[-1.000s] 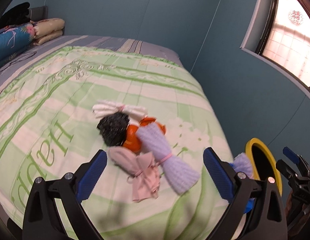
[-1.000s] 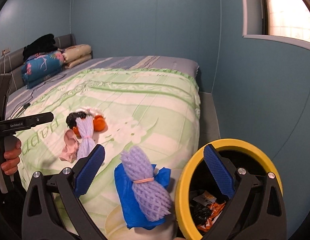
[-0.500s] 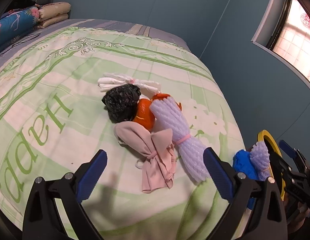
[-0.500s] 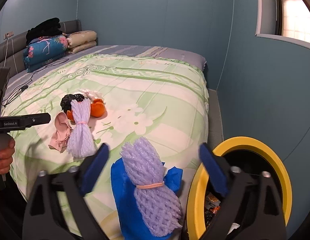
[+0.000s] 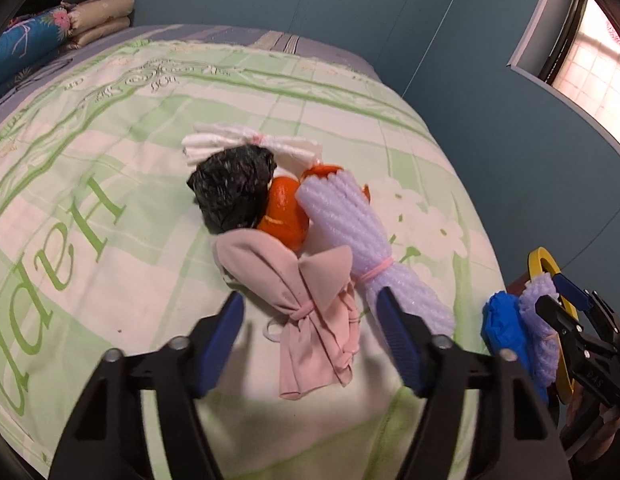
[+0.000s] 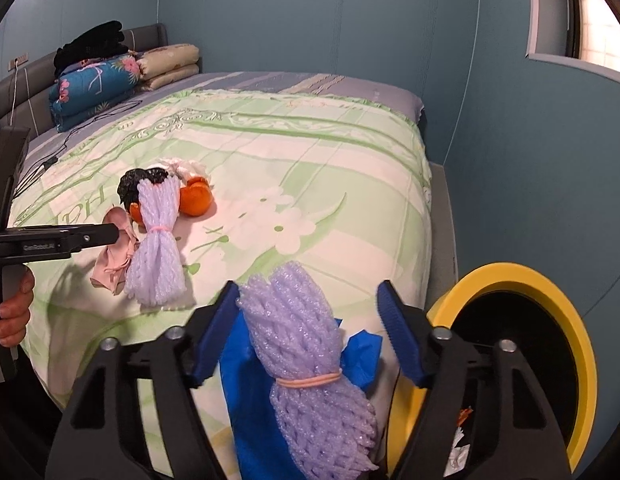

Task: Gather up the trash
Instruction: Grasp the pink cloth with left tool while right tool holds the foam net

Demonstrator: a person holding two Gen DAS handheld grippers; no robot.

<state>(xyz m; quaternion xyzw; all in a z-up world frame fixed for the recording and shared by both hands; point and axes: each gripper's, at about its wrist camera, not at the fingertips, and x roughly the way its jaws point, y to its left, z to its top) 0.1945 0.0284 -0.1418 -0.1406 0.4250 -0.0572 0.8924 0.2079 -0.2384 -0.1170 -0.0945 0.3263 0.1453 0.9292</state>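
A pile of trash lies mid-bed: a pink tied cloth [image 5: 302, 300], a pale lavender foam net [image 5: 345, 232], orange peel [image 5: 284, 212], a black bag [image 5: 230, 192] and white foam [image 5: 214, 144]. My left gripper [image 5: 310, 320] hangs over the pink cloth. Its jaws are closing with the cloth between them, and the pads stand clear of it. At the bed's corner a purple foam net [image 6: 306, 344] rests on a blue bag [image 6: 246, 400]. My right gripper [image 6: 308, 320] straddles this net, jaws closing, right pad off it. A yellow-rimmed bin [image 6: 509, 276] stands beside the bed.
Folded quilts and pillows [image 6: 94, 84] are stacked at the headboard, with a cable [image 6: 70, 140] trailing over the sheet. A blue wall runs along the bed's far side. A person's hand [image 6: 14, 316] holds the left gripper's handle. The bin holds wrappers.
Both grippers have sunk closer to the bed and their jaws have narrowed. The left now frames the pink cloth, the right frames the purple net.
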